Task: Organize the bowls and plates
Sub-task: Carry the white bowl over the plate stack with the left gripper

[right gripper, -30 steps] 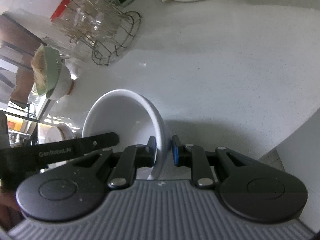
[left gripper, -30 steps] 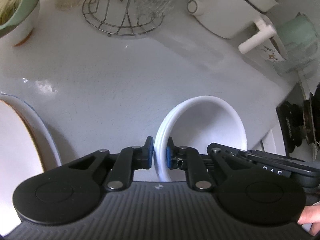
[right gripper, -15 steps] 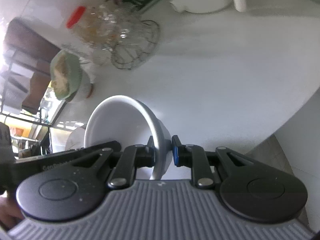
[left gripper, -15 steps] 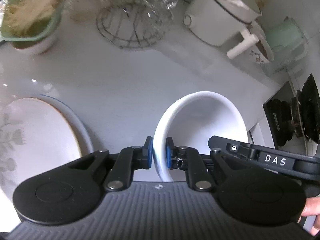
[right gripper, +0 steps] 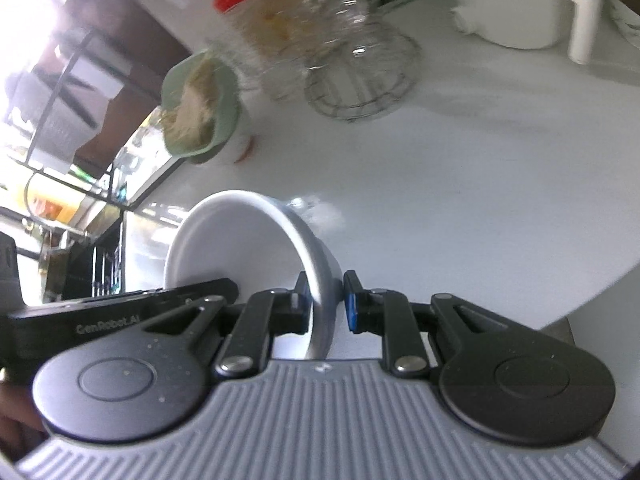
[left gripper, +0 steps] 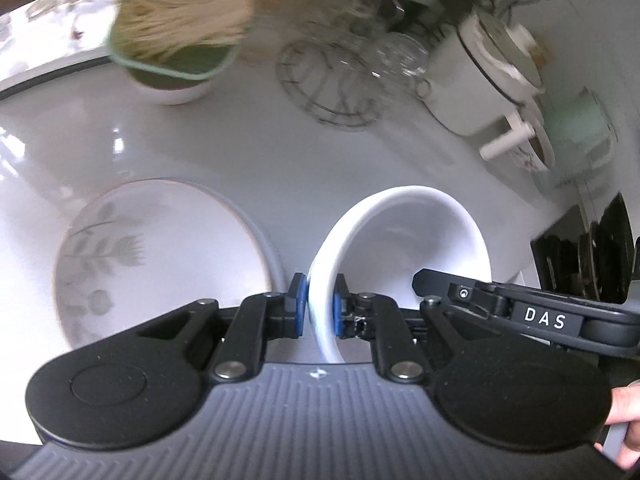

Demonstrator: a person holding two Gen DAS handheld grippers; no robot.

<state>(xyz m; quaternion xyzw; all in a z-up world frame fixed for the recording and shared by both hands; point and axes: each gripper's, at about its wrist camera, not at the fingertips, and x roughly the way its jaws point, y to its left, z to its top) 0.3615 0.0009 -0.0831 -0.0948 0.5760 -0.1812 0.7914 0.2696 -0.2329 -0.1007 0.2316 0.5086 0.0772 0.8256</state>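
Note:
My left gripper (left gripper: pixel 319 306) is shut on the near rim of a white bowl (left gripper: pixel 416 240) held above the counter. My right gripper (right gripper: pixel 326 300) is shut on the opposite rim of the same white bowl (right gripper: pixel 240 240). Each gripper's body shows in the other's view. A floral plate with a tan rim (left gripper: pixel 160 256) lies on a larger blue-rimmed plate on the white counter, to the left of the bowl and below it.
At the back stand a green bowl of dry noodles on a white cup (left gripper: pixel 180 40), a wire rack with glasses (left gripper: pixel 340 80), a white pot with a handle (left gripper: pixel 488 76) and a red-lidded jar (right gripper: pixel 256 12). A black stove (left gripper: pixel 592 256) is at right. The counter edge (right gripper: pixel 592 288) runs at right.
Both grippers have lifted and carried the bowl leftward toward the floral plate, which has come fully into the left wrist view. Both grips are unchanged.

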